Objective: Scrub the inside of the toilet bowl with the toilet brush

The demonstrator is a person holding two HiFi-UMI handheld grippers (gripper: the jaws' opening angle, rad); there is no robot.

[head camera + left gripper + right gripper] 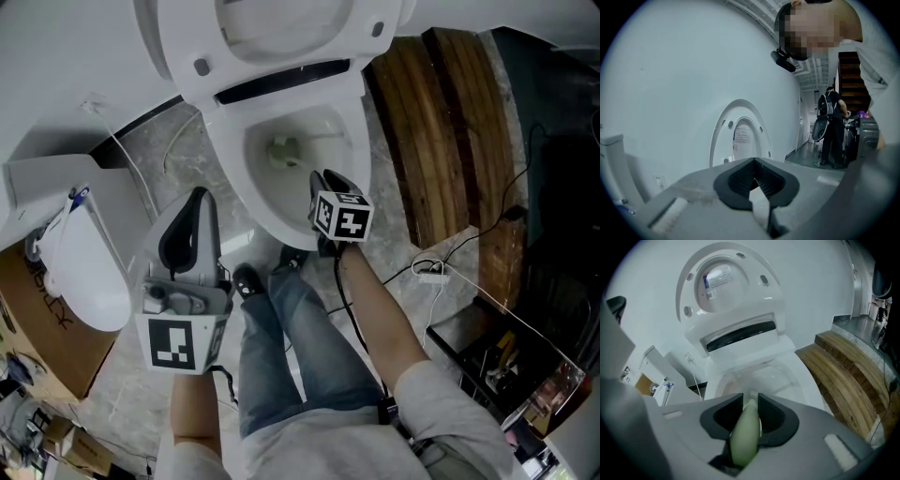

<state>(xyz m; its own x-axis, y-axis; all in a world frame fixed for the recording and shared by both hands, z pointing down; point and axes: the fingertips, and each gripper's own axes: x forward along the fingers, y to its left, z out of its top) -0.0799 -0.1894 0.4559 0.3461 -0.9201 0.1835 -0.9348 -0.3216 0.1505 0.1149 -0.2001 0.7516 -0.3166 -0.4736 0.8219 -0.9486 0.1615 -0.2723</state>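
Note:
The white toilet bowl (354, 141) stands at the top centre with its lid (281, 23) raised. My right gripper (323, 183) reaches over the front rim and is shut on the pale green handle of the toilet brush (744, 437). The brush head (281, 150) sits low inside the bowl near the water. In the right gripper view the bristles (752, 393) show just past the jaws, above the bowl (801, 385). My left gripper (192, 225) is held left of the bowl, apart from it, jaws shut and empty. It points at the wall and the raised lid (740, 136).
Dark wooden steps (450, 122) lie right of the toilet. A white lidded unit (84, 272) and a cardboard box (37, 328) stand at the left. Cables (431, 272) cross the marble floor on the right. My legs (300, 347) are in front of the bowl. Another person (832, 126) stands far off.

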